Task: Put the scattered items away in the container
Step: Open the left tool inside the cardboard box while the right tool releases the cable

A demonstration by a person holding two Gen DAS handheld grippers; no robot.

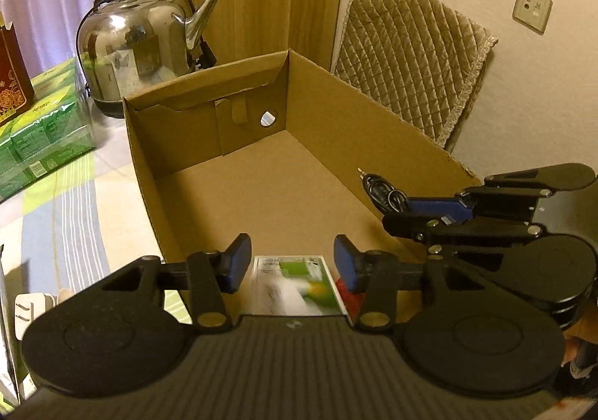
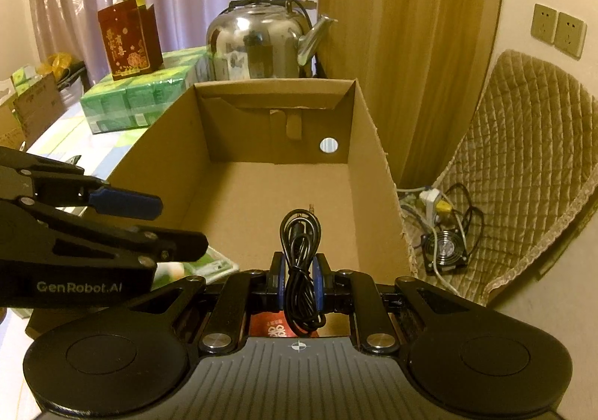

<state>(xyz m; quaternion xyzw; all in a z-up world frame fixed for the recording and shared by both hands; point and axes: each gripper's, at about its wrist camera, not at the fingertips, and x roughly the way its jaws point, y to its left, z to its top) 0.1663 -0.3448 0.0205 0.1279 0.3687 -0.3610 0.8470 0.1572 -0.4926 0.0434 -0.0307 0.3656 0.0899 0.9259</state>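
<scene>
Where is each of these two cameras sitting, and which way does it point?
Left wrist view: rides the left gripper, facing the open brown cardboard box; its open fingers show.
Right wrist view: rides the right gripper, facing the same box, fingers clamping a coiled black cable.
Both show the shiny steel kettle behind it.
</scene>
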